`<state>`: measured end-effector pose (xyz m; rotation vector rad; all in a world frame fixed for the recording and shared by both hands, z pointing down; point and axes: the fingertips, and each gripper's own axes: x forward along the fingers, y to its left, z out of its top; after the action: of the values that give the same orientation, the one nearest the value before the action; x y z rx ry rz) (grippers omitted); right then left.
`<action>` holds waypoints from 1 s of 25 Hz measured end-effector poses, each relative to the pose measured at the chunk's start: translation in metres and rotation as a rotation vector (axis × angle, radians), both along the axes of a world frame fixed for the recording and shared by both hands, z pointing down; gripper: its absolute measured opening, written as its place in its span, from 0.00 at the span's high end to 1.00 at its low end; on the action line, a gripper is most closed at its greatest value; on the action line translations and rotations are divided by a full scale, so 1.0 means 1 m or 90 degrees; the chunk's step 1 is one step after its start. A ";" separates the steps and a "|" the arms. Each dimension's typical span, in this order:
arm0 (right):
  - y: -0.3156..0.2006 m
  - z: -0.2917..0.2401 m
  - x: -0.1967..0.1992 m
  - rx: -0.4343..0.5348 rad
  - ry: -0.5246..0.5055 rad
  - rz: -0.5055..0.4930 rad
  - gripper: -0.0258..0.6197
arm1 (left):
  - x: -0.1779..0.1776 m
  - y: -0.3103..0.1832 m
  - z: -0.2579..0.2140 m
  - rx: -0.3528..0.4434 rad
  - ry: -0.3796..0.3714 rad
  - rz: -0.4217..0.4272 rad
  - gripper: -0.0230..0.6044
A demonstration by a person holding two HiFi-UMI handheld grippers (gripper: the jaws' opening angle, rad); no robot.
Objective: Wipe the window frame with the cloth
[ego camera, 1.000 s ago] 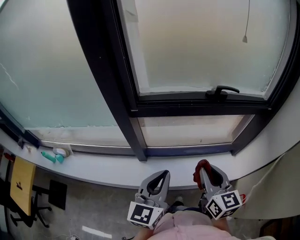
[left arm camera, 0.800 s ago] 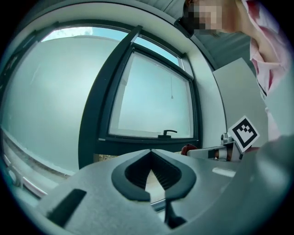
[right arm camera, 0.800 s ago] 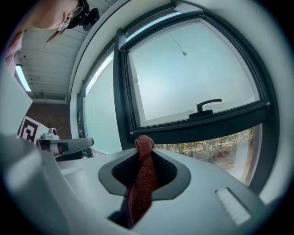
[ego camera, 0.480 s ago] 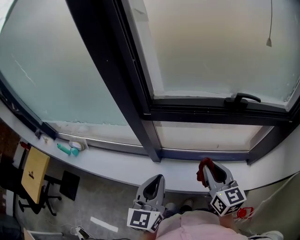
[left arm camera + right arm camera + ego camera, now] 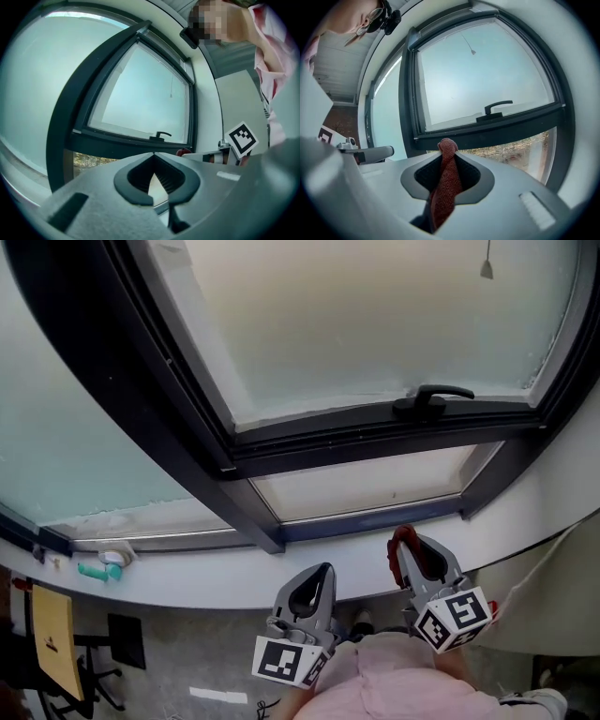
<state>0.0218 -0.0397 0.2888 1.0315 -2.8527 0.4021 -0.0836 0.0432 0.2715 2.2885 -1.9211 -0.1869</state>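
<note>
Red cloth (image 5: 445,187) clamped between the right gripper's (image 5: 409,547) jaws, tuft poking past their tips; left gripper (image 5: 322,574) jaws together, below the window frame (image 5: 375,435).

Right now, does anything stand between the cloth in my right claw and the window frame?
Nothing visible does. The right claw is shut on the red cloth, with open air between it and the dark window frame ahead. The window handle sticks out from the rail higher up; the left claw is off to the side.
</note>
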 end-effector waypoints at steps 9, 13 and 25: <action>-0.008 -0.030 -0.078 0.049 -0.004 0.013 0.85 | -0.069 -0.008 -0.022 0.019 -0.018 0.053 0.97; -0.010 -0.048 -0.119 0.090 -0.017 -0.021 0.85 | -0.105 0.000 -0.014 0.027 -0.016 0.047 0.97; -0.047 -0.041 -0.088 0.054 0.015 0.101 0.85 | -0.147 -0.004 0.000 0.023 0.005 0.053 0.97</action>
<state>-0.0660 -0.0869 0.2478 1.2741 -2.7984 0.2806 -0.2308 0.0393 0.2710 2.3815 -1.8284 -0.2222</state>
